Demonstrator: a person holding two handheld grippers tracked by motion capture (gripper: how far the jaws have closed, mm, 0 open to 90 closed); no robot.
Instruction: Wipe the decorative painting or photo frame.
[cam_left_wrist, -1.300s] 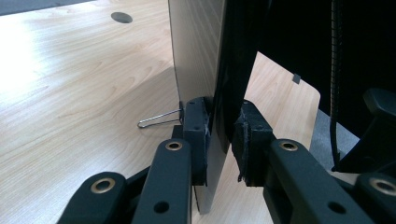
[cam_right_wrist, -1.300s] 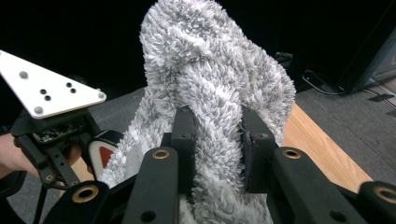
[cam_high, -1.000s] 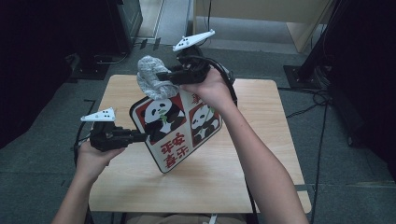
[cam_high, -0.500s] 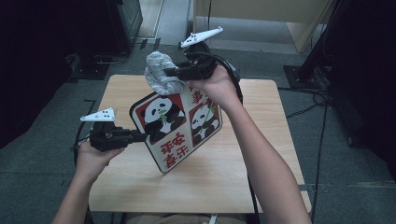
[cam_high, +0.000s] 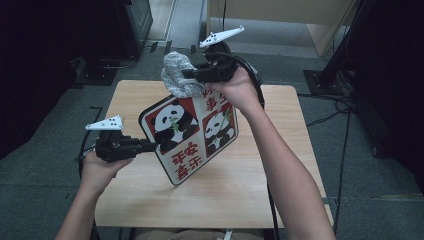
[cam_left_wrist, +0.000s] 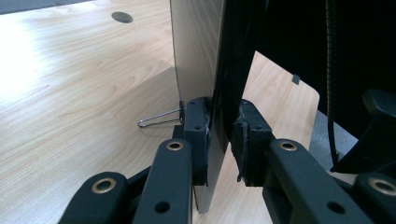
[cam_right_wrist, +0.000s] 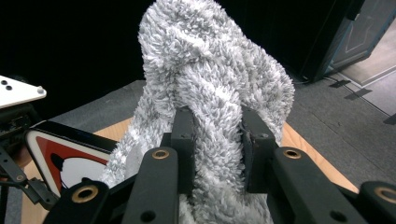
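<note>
We are holding the panda board (cam_high: 192, 135) tilted up off the tabletop (cam_high: 260, 185), and since a second ago it is sitting in much the same place, while the grey fluffy cloth (cam_high: 179, 75) is now sitting a little higher and farther from us, over the board's top corner rather than down against its face. The left tool (cam_high: 152, 145) is keeping where it was; the right tool (cam_high: 187, 76) is now sitting a touch farther out over the far edge.

The board is showing two pandas on red panels and, below them, large red characters that we are not able to read with any certainty.

The left tool is clenched on the board's left edge, and in the left gripper view its pads (cam_left_wrist: 196, 135) are pinching the thin panel (cam_left_wrist: 198, 60) edge-on, with a wire clip (cam_left_wrist: 159, 119) lying just beyond them on the tabletop. The right tool (cam_right_wrist: 217, 140) is clenched on the cloth (cam_right_wrist: 210, 74), whose pile is bulging up and out between and above its pads, with the board's red corner (cam_right_wrist: 60, 151) below and to one side.
</note>
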